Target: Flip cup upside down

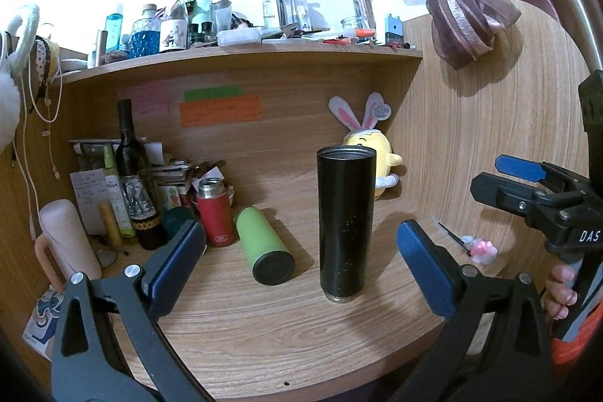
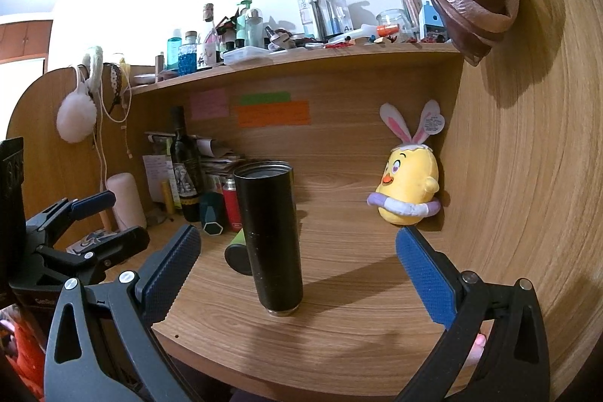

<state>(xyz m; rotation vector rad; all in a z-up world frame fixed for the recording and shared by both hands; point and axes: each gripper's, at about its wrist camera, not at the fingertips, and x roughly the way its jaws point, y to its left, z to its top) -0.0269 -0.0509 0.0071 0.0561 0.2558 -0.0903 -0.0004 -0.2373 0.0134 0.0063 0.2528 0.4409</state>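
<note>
A tall black cylindrical cup (image 1: 345,223) stands upright on the wooden desk (image 1: 264,334), open mouth up, metal ring at its base. It also shows in the right wrist view (image 2: 272,236). My left gripper (image 1: 301,251) is open and empty, its blue-padded fingers either side of the cup and short of it. My right gripper (image 2: 297,259) is open and empty, the cup standing between and beyond its fingers. The right gripper also shows in the left wrist view (image 1: 527,183) at the right edge, and the left gripper in the right wrist view (image 2: 90,213) at the left.
A green bottle (image 1: 265,249) lies on its side left of the cup. A red flask (image 1: 215,211), a wine bottle (image 1: 133,176) and papers crowd the back left. A yellow chick plush (image 2: 409,191) sits back right by the wooden side wall (image 2: 527,176). A cluttered shelf (image 1: 245,51) runs above.
</note>
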